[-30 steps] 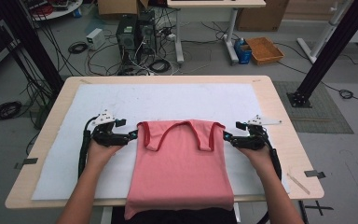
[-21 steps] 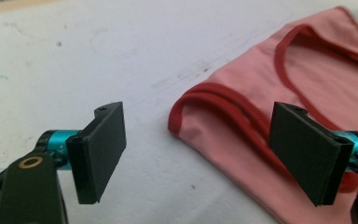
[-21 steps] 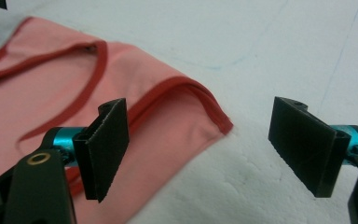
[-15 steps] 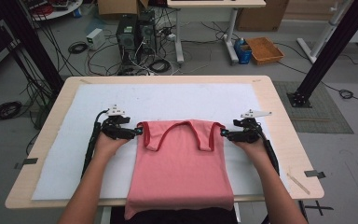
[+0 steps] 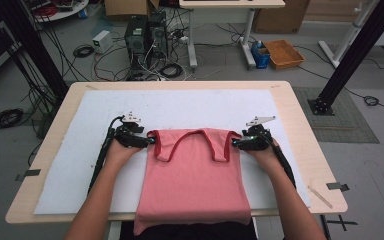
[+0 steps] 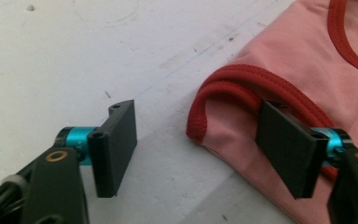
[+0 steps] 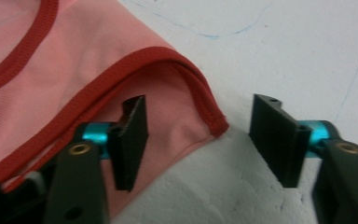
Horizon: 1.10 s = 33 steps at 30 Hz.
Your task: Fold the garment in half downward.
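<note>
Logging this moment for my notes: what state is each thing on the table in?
Pink sleeveless top with red trim: spread flat, hem hanging over the near table edge.
Left tongs: open, jaws just been closing, strap corner between them, not pinched.
Right tongs: open, jaws just been closing, strap corner between them.
White foam mat: flat under the top.
</note>
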{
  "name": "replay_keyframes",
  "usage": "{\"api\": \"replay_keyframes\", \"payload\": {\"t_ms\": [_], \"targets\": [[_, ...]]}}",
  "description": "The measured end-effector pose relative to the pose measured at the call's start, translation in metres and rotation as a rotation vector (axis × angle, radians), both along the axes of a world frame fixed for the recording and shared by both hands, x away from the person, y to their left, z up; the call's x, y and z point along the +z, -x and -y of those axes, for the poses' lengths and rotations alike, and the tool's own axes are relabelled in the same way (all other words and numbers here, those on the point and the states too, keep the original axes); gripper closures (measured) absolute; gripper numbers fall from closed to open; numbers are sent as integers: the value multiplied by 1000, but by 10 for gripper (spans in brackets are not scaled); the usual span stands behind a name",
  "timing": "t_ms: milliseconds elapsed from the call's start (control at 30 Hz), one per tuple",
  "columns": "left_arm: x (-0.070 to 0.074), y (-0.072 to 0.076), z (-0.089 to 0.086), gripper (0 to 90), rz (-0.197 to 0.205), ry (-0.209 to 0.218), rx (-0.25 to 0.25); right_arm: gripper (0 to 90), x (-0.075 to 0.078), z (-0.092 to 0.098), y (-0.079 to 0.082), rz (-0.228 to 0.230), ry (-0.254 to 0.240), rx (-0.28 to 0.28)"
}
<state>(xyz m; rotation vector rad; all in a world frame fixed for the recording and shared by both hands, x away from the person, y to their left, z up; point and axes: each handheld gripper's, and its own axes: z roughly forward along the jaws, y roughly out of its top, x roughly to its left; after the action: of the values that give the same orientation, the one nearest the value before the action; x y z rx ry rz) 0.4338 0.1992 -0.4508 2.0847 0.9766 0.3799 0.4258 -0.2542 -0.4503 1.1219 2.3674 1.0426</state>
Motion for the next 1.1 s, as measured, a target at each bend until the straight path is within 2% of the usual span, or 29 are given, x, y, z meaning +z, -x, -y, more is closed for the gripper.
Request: {"api": "replay_keyframes", "payload": {"t_ms": [33,100,133,200,367,433,567,633,867,967,1100], "targets": [[0,0,1,346,8,-9,-2,523,1,0,1,-6,-7,11],[1,2,1,433,15,-18,-16,581,1,0,2,-4,-7,17],[1,2,3,481,15,-9,-17,645,1,-1,3,-3,-8,14],[1,3,5,564,24,-18,-31,731,1,-1,3,-9,-17,22],[2,5,10,714,47,-44,-56,804,1,-1,3,-12,-25,30],[3,6,11,780,57,-47,-62,811,2,-2,3,-5,-14,34],[6,6,10,820,81,-68,-61,817,5,-3,4,23,29,37],[9,6,7,825,92,-67,-53,819,6,-3,4,30,33,29],[11,4,-1,829,107,-37,-23,819,14,-3,-1,58,17,10],[11,1,-4,829,115,-4,-4,819,15,-2,-3,57,10,-3],[13,-4,-4,830,101,-9,0,819,19,0,-9,60,-3,-15]]}}
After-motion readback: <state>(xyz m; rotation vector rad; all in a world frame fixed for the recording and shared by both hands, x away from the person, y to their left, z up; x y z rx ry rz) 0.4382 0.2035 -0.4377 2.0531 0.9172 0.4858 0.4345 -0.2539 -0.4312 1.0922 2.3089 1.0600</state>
